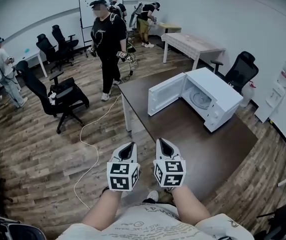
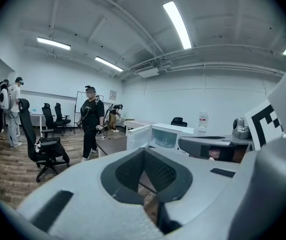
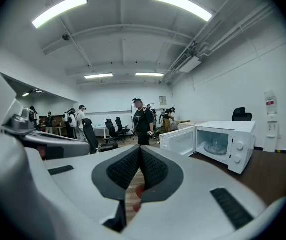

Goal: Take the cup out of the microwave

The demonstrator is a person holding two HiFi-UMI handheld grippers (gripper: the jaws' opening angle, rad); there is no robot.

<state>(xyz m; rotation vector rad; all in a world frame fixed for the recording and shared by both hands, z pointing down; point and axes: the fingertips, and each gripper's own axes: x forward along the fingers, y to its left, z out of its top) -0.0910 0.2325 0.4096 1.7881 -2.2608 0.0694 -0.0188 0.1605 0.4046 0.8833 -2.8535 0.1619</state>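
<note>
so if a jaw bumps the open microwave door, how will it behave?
Probably swings easily: the door stands wide open, hinged at one side of the microwave. It looks a thin, stiff panel, so likely no flex. The boxy body sits flat on the table, so it is unlikely to tip.

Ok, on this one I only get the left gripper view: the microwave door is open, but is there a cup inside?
Observer: The right gripper view looks into the microwave. It shows a glass turntable, maybe with something clear on it, too small to call a cup.
Operator: Is the right tool carrying anything?
Observer: No, the right tool is shut on nothing.
Operator: Are the tools at the microwave?
Observer: Not yet. In the head view the left tool and the right one hover by the near edge of the table, with bare tabletop between them and the microwave.
</note>
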